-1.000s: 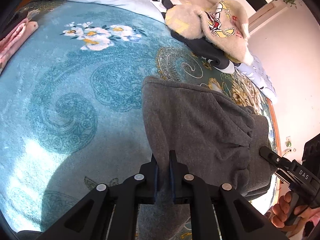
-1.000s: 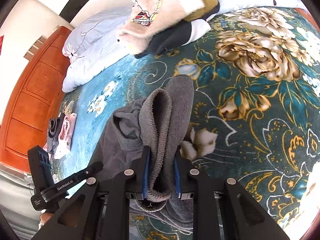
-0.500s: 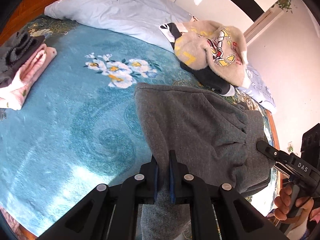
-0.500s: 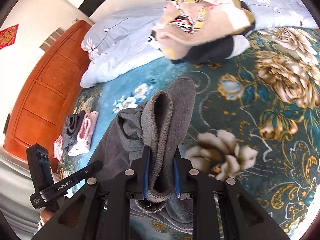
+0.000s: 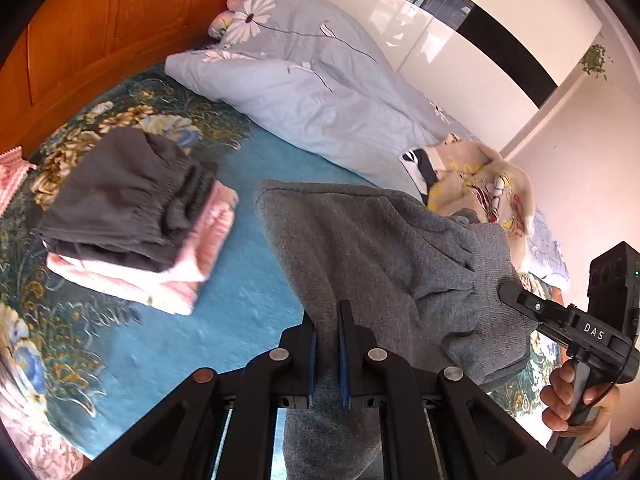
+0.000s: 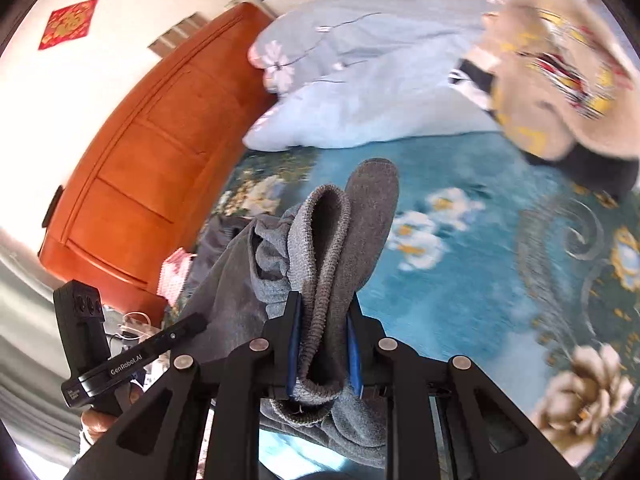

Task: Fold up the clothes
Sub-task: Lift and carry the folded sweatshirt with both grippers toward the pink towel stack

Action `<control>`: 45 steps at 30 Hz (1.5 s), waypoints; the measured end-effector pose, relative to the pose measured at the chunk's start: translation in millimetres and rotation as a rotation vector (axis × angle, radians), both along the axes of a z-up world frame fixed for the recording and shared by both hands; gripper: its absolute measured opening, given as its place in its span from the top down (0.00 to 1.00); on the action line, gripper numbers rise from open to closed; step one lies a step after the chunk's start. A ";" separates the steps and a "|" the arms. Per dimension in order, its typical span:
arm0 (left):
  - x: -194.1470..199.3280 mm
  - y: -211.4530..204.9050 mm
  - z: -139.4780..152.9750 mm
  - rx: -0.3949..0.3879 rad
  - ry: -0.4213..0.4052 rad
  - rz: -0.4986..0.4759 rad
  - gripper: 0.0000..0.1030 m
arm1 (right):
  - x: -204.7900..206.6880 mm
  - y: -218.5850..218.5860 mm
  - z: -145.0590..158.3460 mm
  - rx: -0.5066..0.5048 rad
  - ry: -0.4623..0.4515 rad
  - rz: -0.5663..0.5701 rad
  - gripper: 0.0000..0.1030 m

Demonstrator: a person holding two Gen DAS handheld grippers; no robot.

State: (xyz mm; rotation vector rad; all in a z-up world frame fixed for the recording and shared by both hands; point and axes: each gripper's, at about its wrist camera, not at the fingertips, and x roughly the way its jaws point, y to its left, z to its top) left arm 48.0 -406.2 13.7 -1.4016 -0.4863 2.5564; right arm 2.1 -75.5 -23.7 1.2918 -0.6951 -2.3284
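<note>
Left wrist view: the left tool (image 5: 327,346) is clamped on the grey garment (image 5: 384,248); the right tool (image 6: 323,344) is clamped on its ribbed band (image 6: 326,264). Held above the bed (image 5: 240,292), it stretches lengthwise between both tools.

On the floral teal bedspread (image 5: 240,312), a dark grey folded garment (image 5: 120,200) tops a pink folded towel (image 5: 176,276) at left; the pale blue quilt (image 5: 320,100) lies behind.
</note>
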 end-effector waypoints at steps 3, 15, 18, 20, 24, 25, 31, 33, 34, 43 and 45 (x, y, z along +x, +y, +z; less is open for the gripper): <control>-18.2 -48.1 17.4 -0.042 0.017 0.021 0.91 | -29.7 -49.4 13.2 -0.009 0.027 0.061 0.80; -106.6 -211.9 12.3 -0.190 -0.003 0.071 0.91 | -121.0 -187.4 -18.0 -0.046 0.002 0.164 0.80; -127.0 -244.3 -12.8 -0.189 -0.011 0.099 0.91 | -140.0 -214.5 -33.9 -0.055 -0.016 0.176 0.80; -137.8 -263.0 -38.6 -0.151 -0.039 0.136 0.91 | -152.7 -232.5 -44.5 -0.060 -0.027 0.184 0.80; -142.8 -284.8 -84.6 -0.108 -0.077 0.178 0.91 | -178.0 -268.5 -65.8 -0.072 -0.051 0.200 0.80; -141.4 -289.2 -92.6 -0.100 -0.080 0.184 0.91 | -184.2 -277.4 -71.1 -0.075 -0.057 0.204 0.80; -138.1 -296.3 -114.4 -0.055 -0.076 0.221 0.89 | -181.9 -265.6 -99.4 -0.098 -0.084 0.186 0.80; -137.4 -294.6 -113.3 -0.060 -0.075 0.222 0.89 | -184.0 -265.3 -106.0 -0.105 -0.115 0.173 0.80; -136.1 -293.4 -108.4 -0.065 -0.070 0.218 0.89 | -183.9 -263.7 -102.9 -0.111 -0.113 0.171 0.80; -109.1 -280.1 -58.8 -0.100 0.053 0.181 0.88 | -181.9 -251.6 -43.7 0.075 0.065 0.196 0.77; -107.7 -269.3 -60.7 -0.111 0.055 0.153 0.88 | -187.8 -267.6 -34.9 0.072 0.084 0.242 0.77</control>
